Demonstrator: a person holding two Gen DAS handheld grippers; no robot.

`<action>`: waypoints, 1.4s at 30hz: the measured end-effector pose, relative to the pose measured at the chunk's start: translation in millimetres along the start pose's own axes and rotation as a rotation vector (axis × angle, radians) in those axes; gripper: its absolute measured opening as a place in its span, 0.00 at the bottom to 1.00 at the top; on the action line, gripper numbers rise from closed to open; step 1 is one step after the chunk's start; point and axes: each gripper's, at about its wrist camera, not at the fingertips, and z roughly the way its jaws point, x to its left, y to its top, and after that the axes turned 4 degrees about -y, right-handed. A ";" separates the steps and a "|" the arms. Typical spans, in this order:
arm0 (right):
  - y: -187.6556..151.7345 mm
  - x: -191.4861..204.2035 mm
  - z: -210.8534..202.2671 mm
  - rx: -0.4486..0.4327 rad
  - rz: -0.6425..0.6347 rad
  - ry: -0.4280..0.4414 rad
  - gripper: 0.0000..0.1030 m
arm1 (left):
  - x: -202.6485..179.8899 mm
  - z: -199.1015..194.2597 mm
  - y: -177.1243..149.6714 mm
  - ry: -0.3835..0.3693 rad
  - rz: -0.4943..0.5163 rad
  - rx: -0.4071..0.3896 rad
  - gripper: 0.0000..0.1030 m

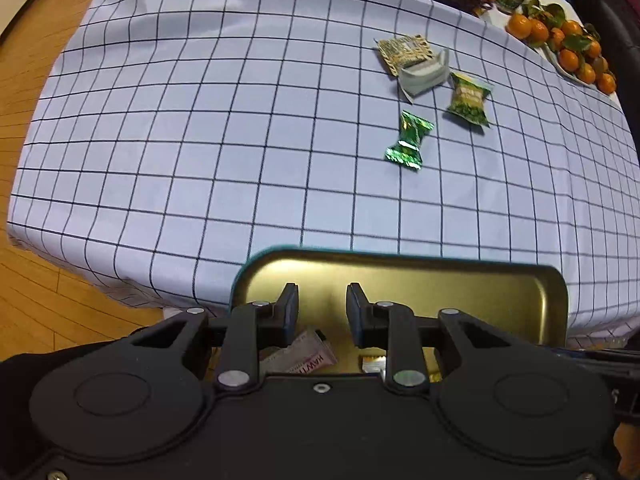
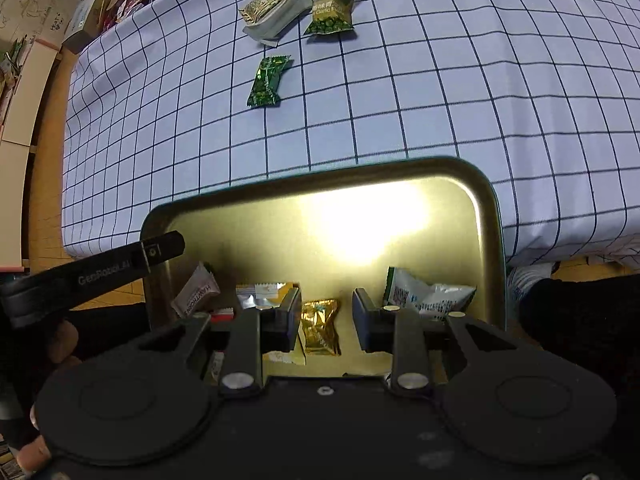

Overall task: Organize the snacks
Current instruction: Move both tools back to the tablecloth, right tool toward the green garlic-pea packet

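Over the tin: left tool and right tool both hang above the open gold tin at the near edge of the worktop.
Left tool: jaws partly spread, nothing between them.
Right tool: jaws partly spread, pinching nothing; a gold packet lies in the tin below the gap.
Snacks stored: a pink-lettered sachet and a white pouch also rest inside.
Snacks left: dark green candy, green pea packet, grey pouch and tan wrapper, clustered at about one o'clock in the left view.
Risk: slick, puffy wrappers may slip from a shallow pinch; the grey pouch overlaps the tan wrapper, so one may drag the other.
Pose: both tools point steeply downward.
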 end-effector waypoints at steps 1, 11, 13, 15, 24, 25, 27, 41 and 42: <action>7.5 -1.6 0.8 0.008 0.009 -0.004 0.30 | 0.6 0.4 5.1 -0.001 -0.009 0.008 0.35; 85.3 -12.5 10.3 0.079 0.073 -0.039 0.31 | 1.8 11.2 64.3 0.027 -0.041 0.043 0.35; 100.4 -13.1 10.5 0.088 0.086 -0.039 0.31 | 0.3 13.5 76.1 0.036 -0.030 0.044 0.35; 114.1 -12.4 9.3 0.081 0.095 -0.055 0.31 | -1.9 15.2 88.7 0.044 -0.024 0.043 0.35; 180.5 8.6 2.6 0.038 0.055 -0.135 0.43 | -25.5 20.1 142.2 0.055 0.034 -0.016 0.35; 186.4 10.8 1.5 0.027 0.057 -0.128 0.43 | -27.0 20.6 146.2 0.051 0.036 -0.025 0.35; 198.5 14.9 -0.6 0.007 0.064 -0.113 0.43 | -29.6 22.2 154.1 0.037 0.040 -0.037 0.35; 239.7 18.0 31.0 -0.022 0.183 -0.085 0.43 | -22.9 38.7 173.7 -0.024 -0.027 0.007 0.35; 240.7 19.4 34.1 -0.013 0.186 -0.086 0.43 | -22.1 40.0 174.4 -0.035 -0.033 0.016 0.35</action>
